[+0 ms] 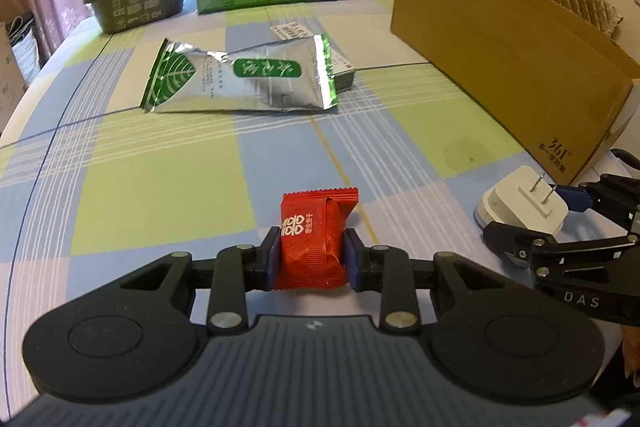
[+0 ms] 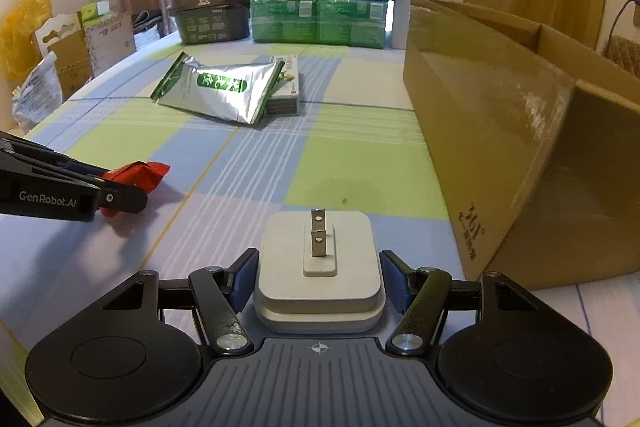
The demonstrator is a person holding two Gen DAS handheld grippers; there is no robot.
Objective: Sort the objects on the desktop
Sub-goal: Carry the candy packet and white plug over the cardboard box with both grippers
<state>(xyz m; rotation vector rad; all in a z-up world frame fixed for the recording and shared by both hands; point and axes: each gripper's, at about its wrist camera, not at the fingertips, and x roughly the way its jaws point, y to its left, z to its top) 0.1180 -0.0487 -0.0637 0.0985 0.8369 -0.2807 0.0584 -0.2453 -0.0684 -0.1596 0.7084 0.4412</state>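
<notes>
Cardboard box (image 2: pixel 520 147) stands open on the checked tablecloth (image 2: pixel 340 143), right of both grippers. Silver pouch (image 1: pixel 240 79) lies farther back. Right gripper (image 2: pixel 318 277) straddles the white charger (image 2: pixel 318 267), pads not touching. Left gripper (image 1: pixel 311 257) clamps the red candy (image 1: pixel 314 239).

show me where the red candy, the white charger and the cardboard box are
Red candy (image 1: pixel 314 239), left wrist view, middle of the wrapper.
White charger (image 2: pixel 319 267), right wrist view, top face beside the prongs.
Cardboard box (image 2: pixel 480 131), right wrist view, long near wall.
</notes>
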